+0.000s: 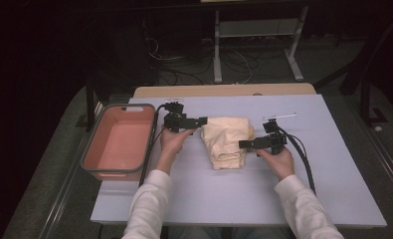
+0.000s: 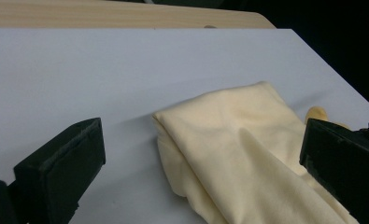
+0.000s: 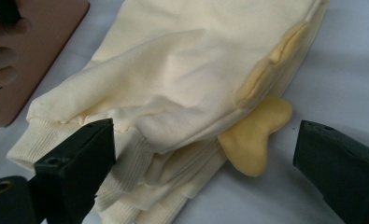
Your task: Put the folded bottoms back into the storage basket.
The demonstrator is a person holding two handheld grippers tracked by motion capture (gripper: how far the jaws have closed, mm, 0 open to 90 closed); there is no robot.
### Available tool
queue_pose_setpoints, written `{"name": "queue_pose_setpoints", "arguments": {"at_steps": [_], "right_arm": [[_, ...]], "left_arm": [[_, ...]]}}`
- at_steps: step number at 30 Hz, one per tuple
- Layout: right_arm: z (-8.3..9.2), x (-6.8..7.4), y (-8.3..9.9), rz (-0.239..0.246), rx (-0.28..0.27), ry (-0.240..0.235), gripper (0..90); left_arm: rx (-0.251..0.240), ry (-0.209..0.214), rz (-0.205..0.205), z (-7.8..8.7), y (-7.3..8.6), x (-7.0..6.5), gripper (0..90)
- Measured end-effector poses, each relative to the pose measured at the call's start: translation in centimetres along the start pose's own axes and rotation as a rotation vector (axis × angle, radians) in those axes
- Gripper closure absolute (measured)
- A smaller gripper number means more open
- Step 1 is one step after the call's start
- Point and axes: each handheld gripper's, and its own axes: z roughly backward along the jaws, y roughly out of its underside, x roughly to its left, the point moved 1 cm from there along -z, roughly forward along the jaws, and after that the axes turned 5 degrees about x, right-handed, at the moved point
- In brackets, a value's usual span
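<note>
A folded cream garment (image 1: 226,142) with ribbed cuffs lies in the middle of the pale table (image 1: 209,194). My left gripper (image 1: 204,121) points at its far left corner, low over the table. In the left gripper view the jaws stand wide apart, and the garment (image 2: 238,154) lies ahead and between them, untouched. My right gripper (image 1: 244,144) points at the garment's right edge. In the right gripper view its jaws are open around the cuffed edge (image 3: 173,116) and a darker yellow flap (image 3: 254,137) that sticks out from under the folds.
A pink basket with a grey rim (image 1: 119,142) stands at the table's left edge, close to the left hand. It also appears as a pink surface (image 3: 46,46) beside the other hand's fingers (image 3: 0,56). A wooden strip (image 1: 224,90) runs along the far edge, with table legs and cables on the floor beyond.
</note>
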Motion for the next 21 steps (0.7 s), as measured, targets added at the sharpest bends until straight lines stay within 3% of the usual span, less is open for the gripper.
{"name": "queue_pose_setpoints", "arguments": {"at_steps": [5,10,21], "right_arm": [[-0.5,0.0,0.3,-0.04,0.021,-0.006,7.7],[-0.6,0.2,0.3,-0.046,0.026,-0.004,8.8],[-1.1,0.4,0.6,-0.09,0.06,-0.013,11.5]], "left_arm": [[0.035,0.011,0.004,-1.4,0.6,0.1,0.0],[0.047,0.02,0.012,-2.3,0.8,0.2,0.2],[0.094,0.061,0.058,-4.2,1.8,0.7,11.0]]}}
